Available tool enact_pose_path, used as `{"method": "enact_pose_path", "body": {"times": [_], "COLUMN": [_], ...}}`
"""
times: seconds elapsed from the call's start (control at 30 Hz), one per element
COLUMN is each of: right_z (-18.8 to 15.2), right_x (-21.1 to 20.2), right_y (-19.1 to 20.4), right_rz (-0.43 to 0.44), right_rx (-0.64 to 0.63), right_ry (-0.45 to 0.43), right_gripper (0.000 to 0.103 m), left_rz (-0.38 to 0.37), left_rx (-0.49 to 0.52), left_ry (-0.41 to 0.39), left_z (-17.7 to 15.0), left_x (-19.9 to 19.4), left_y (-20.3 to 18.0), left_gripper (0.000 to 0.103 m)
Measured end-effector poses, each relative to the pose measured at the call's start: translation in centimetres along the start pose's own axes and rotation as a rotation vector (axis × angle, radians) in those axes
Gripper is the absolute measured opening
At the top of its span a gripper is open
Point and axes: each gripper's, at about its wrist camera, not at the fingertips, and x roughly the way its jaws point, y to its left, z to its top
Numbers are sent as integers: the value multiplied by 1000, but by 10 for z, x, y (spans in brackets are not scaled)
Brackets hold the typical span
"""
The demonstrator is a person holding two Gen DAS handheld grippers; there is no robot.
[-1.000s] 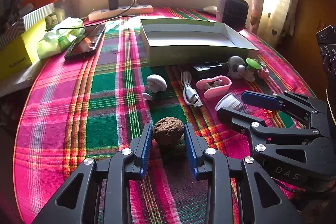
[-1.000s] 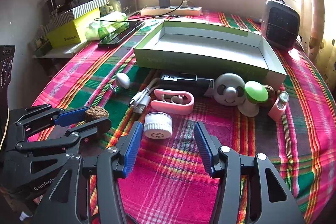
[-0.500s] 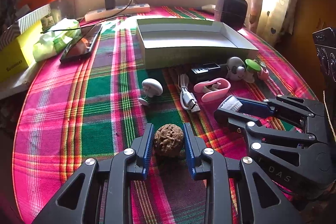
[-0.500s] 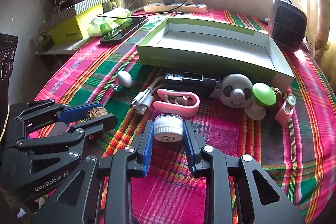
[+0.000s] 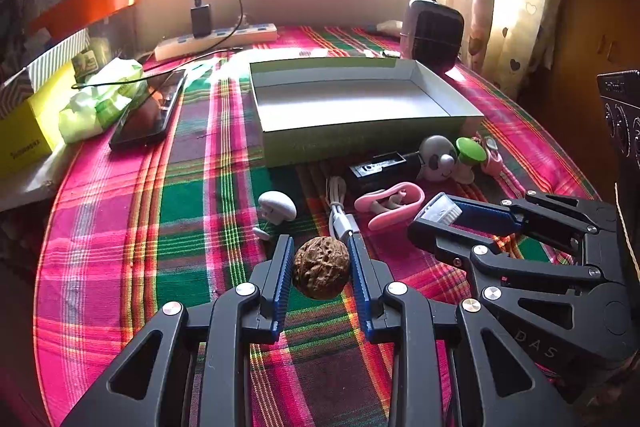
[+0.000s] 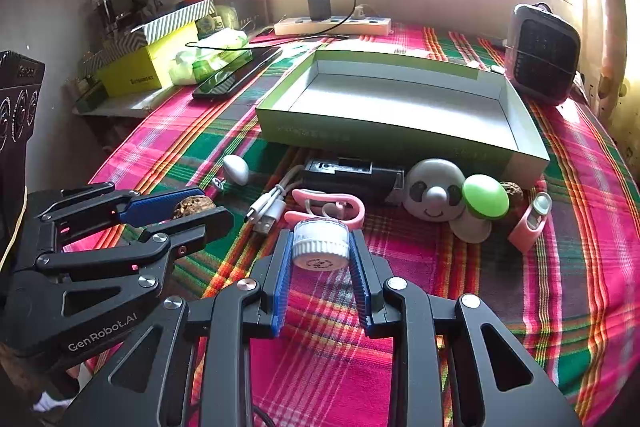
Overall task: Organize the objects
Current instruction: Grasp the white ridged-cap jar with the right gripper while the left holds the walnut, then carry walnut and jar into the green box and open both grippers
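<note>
My left gripper (image 5: 321, 269) clenches the walnut (image 5: 321, 267), my right gripper (image 6: 320, 253) the white jar (image 6: 319, 245) — pink clip (image 6: 352, 213), cable (image 6: 268, 213) and panda (image 6: 434, 195) crowd before the empty box (image 6: 400, 137).

An open box (image 6: 400, 131) sits mid-table, its inside bare. Small items crowd its near wall: a black case (image 6: 352, 179), panda toy (image 6: 436, 193), green mushroom (image 6: 484, 197). The plaid tablecloth (image 5: 120, 227) to the left lies open.
</note>
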Motion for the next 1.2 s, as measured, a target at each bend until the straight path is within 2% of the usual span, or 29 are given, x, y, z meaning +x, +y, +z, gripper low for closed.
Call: {"method": "enact_pose_path", "body": {"times": [0.87, 1.2], "right_z": [64, 90], "right_x": [5, 28], "right_y": [-42, -59], "right_rz": [-50, -59], "right_rx": [26, 37], "right_ry": [-64, -38], "right_gripper": [29, 29], "left_rz": [-1, -2], "left_rx": [-8, -24], "left_ry": [-72, -50], "left_z": [78, 103], "left_x": [27, 55], "left_y": [6, 16], "left_gripper": [26, 26]}}
